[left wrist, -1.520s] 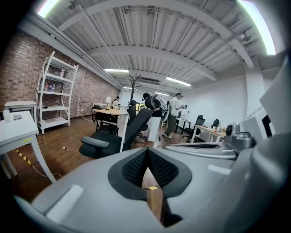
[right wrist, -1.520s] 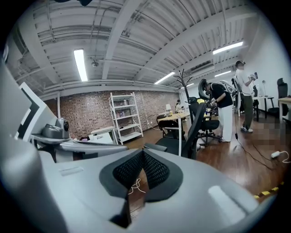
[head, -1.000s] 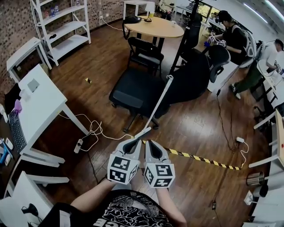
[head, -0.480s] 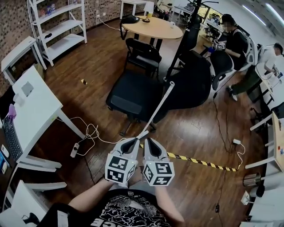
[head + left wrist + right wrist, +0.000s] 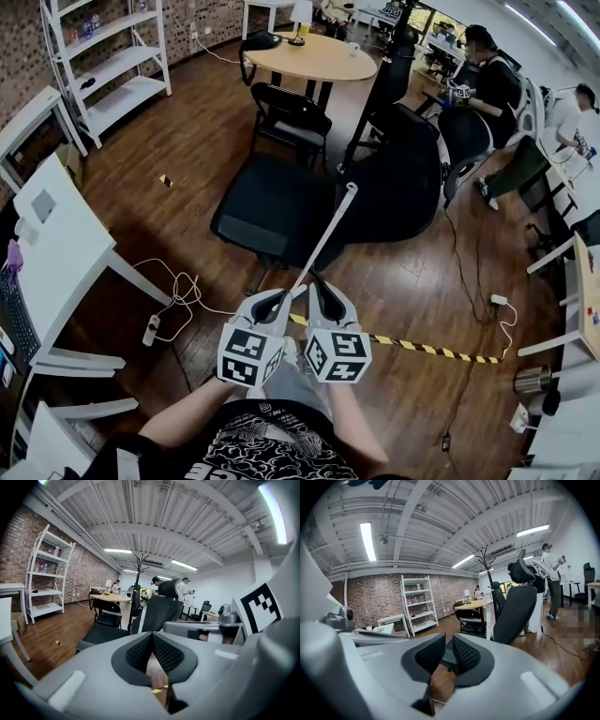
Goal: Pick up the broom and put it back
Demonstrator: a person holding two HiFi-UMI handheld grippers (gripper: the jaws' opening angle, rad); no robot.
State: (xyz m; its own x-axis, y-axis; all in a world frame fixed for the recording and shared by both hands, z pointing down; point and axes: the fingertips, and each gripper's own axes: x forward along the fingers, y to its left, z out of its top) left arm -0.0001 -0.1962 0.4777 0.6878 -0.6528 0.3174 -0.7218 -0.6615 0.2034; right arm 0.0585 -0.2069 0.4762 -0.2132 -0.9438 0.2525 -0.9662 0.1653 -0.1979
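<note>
The broom shows as a long white handle [image 5: 328,234] leaning against a black office chair [image 5: 272,211]; its lower end runs down behind my grippers and its head is hidden. The handle also stands ahead in the left gripper view [image 5: 137,620] and in the right gripper view [image 5: 489,620], beside the chair back. My left gripper [image 5: 281,298] [image 5: 152,637] is shut with nothing in it, its tip close beside the handle's lower part. My right gripper [image 5: 319,281] [image 5: 449,639] has just been opening; its pads stand slightly apart with nothing between them.
A tall-backed black chair [image 5: 403,178] stands right of the broom, a smaller chair [image 5: 291,112] and round wooden table [image 5: 314,56] behind. A white desk [image 5: 56,244] and floor cables [image 5: 178,291] lie left, striped tape [image 5: 422,347] right. People sit at far right [image 5: 492,80].
The whole scene has slid nearer: chairs and broom handle now sit closer to both grippers, which stay side by side. The handle's lower end now meets the left gripper's tip.
</note>
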